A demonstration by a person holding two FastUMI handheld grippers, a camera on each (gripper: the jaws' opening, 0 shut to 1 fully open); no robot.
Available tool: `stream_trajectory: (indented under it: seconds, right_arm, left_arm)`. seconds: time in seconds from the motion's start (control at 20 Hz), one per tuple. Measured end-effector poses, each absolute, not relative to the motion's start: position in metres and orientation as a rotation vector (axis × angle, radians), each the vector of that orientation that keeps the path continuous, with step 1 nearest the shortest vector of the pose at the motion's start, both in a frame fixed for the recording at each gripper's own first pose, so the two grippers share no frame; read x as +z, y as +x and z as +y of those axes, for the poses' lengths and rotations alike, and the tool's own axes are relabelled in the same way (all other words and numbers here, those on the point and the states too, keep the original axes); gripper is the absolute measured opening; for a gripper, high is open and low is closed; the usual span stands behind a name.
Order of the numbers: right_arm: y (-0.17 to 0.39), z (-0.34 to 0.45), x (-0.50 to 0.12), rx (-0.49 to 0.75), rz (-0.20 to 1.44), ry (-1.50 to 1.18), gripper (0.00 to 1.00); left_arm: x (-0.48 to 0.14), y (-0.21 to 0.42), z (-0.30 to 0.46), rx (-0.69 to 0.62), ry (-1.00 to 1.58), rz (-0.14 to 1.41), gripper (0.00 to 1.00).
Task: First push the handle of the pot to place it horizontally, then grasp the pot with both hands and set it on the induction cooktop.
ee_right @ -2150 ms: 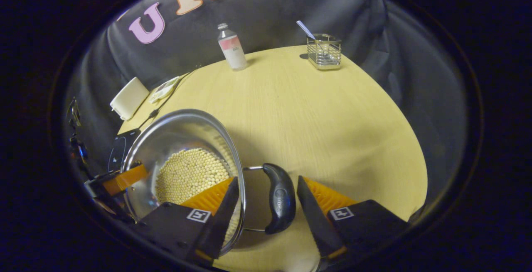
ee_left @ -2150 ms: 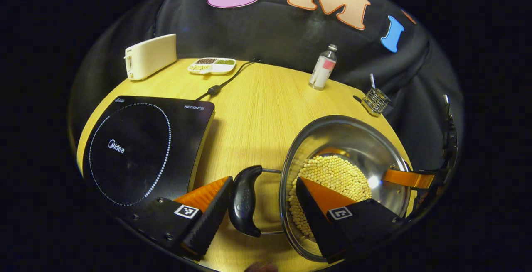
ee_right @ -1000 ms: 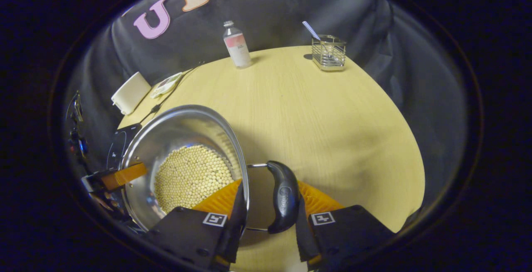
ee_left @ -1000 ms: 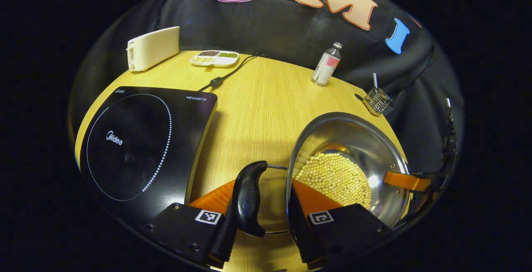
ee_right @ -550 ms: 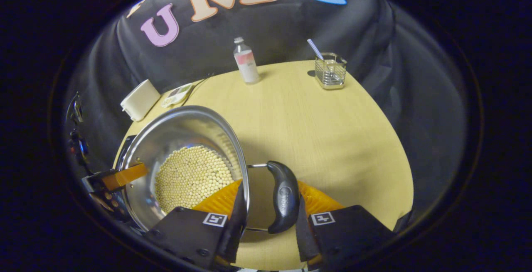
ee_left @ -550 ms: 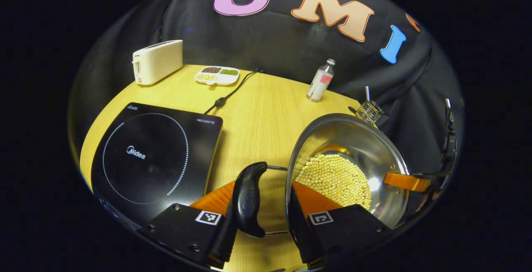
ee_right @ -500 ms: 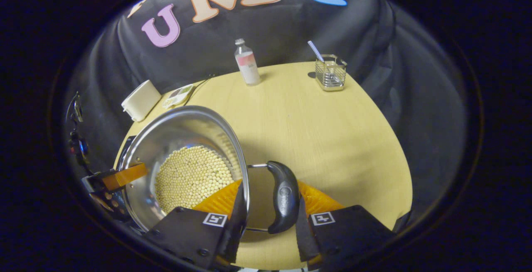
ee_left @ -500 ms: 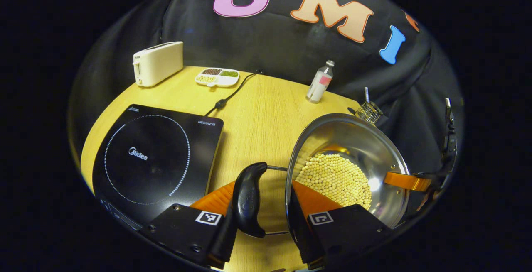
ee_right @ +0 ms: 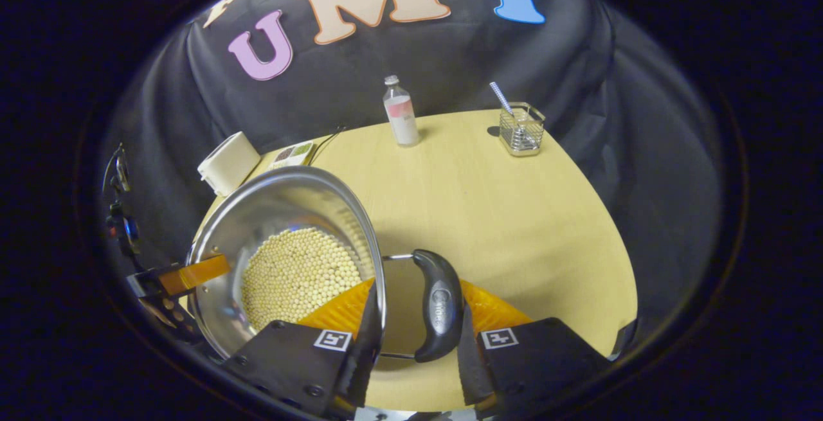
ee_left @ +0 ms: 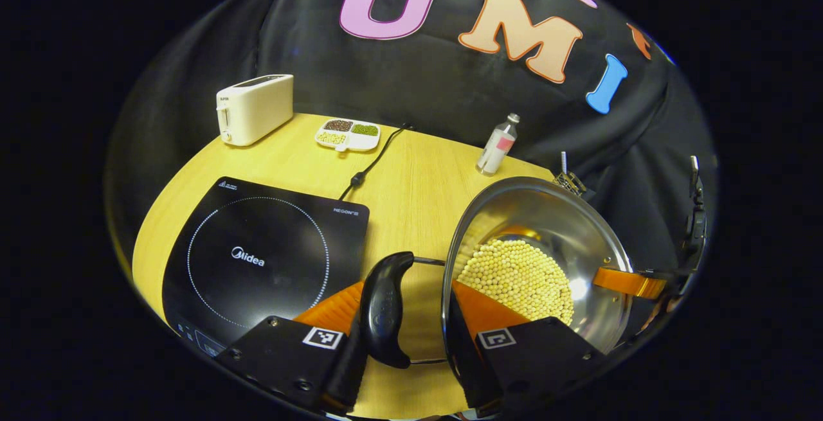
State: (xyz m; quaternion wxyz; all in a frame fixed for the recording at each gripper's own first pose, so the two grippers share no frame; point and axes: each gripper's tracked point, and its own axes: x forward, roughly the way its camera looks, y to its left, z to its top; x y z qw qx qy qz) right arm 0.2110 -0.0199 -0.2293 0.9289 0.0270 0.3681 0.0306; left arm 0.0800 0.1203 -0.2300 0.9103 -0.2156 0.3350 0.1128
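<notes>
Round steel pot (ee_left: 566, 234) holding pale beans, gripped between both tongs, seemingly lifted off yellow wooden counter (ee_left: 411, 183). Left tongs (ee_left: 402, 328) closed on its black curved side handle (ee_left: 384, 308); right tongs (ee_right: 411, 324) closed on opposite black handle (ee_right: 438, 305). Black induction cooktop (ee_left: 257, 254) lies left of pot, nearer left tongs. Right gripper view adds wire basket (ee_right: 521, 128) and clear bottle (ee_right: 400, 112).
</notes>
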Motion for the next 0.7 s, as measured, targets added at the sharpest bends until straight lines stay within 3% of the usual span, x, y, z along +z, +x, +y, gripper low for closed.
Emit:
stream_trajectory:
  seconds: [0.65, 0.7]
  right_arm:
    - [0.198, 0.128, -0.25, 0.044, 0.777, 0.062, 0.58]
    - [0.198, 0.141, -0.254, 0.046, 0.78, 0.064, 0.53]
  left_arm:
    - [-0.246, 0.029, 0.247, 0.227, -0.466, 0.734, 0.64]
    - [-0.247, 0.024, 0.26, 0.231, -0.463, 0.736, 0.62]
